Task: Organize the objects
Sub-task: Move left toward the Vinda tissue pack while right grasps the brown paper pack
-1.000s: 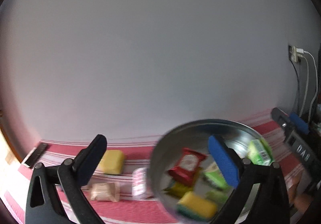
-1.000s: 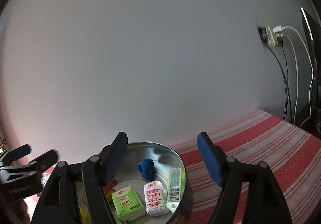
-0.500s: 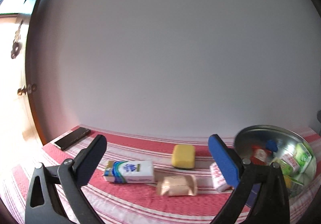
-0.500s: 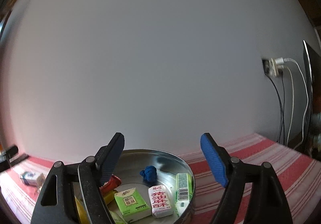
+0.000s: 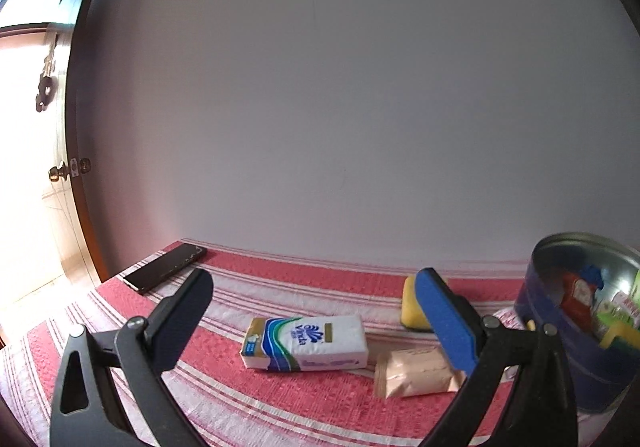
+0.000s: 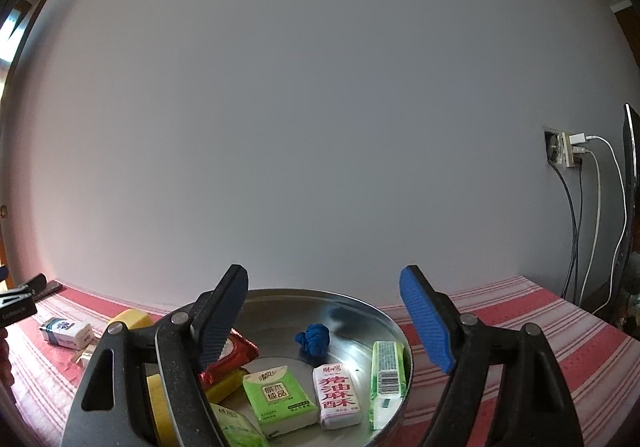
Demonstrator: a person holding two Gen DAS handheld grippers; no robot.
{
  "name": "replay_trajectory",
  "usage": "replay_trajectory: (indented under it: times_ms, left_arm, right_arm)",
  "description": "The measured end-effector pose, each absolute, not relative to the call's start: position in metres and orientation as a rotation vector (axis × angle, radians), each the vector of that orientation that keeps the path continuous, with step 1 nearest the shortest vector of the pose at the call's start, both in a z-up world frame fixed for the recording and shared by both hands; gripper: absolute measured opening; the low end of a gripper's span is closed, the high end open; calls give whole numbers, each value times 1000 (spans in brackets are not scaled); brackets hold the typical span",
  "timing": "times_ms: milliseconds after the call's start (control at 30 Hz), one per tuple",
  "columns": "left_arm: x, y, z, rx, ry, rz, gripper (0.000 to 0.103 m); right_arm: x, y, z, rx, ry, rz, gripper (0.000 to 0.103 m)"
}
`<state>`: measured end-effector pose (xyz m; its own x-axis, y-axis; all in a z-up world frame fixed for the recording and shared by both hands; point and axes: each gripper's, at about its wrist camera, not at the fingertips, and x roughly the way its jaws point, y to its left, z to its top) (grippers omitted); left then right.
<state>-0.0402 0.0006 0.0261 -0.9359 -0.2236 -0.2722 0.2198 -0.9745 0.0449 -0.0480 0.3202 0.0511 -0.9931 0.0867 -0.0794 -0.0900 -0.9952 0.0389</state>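
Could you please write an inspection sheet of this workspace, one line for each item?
Surface: red and white striped cloth.
Job's things: round metal tin holds green packs, a white snack pack, a red pack and a blue knot; outside it lie a tissue pack, a yellow sponge and a beige wrapper.
Clutter: black phone near the cloth's far corner.
Grippers: left gripper open, empty, facing the tissue pack; right gripper open, empty, over the tin.
Cables: three hang from a wall socket.
Surroundings: plain wall; door with knob.
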Motion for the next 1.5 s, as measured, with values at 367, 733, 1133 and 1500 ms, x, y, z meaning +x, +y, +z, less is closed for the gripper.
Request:
replay_trajectory:
  times_ms: [367,733,1133,1500]
  left_arm:
    - [-57,-1,24,513,33,-2948,102]
    - [-51,7,28,461,-41,-2990,102]
    - [-83,-36,22,584,-116,-2892,102]
    - [-101,-93,10,742,20,-2741,102]
  right_arm:
    - [-52,321,47,-156,91,3022,80]
    - [-38,303,45,-166,51,2959,80]
    - [-10,262,36,-291,183,3048,80]
    - [-19,189,28,-488,79,3302,80]
